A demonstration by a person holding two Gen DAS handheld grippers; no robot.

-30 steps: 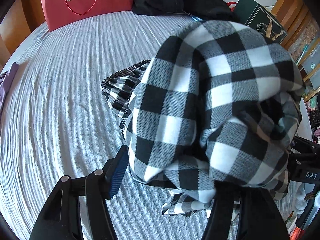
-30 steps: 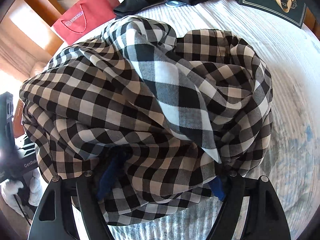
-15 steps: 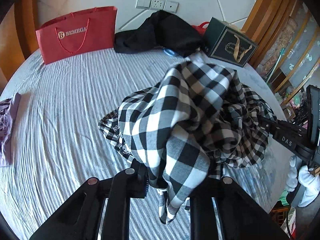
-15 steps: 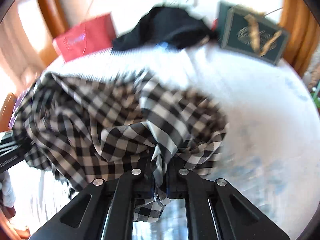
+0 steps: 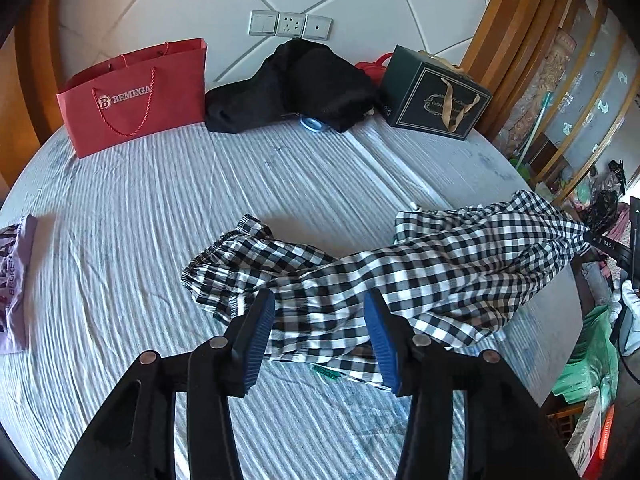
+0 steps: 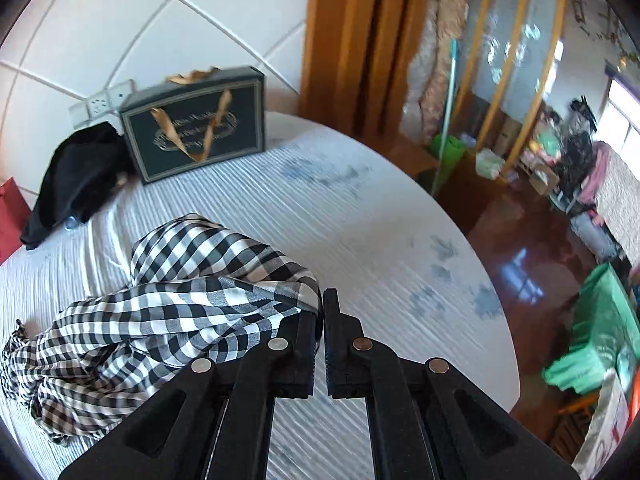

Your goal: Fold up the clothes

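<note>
Right gripper (image 6: 322, 312) pinches the checked pants (image 5: 420, 276) taut; left gripper (image 5: 320, 336) gapes empty. Spreading stage, I'd guess; next, flatten the waistband.

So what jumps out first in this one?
The checked garment, stretched across the striped bed sheet, one end pinched in the shut right gripper. The left gripper hangs open over its near edge. Against the wall stand a red bag and a dark green box.

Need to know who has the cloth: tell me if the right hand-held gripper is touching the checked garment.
Touching. In the right wrist view the right hand-held gripper is shut, with a corner of the checked garment pinched at its fingertips.
</note>
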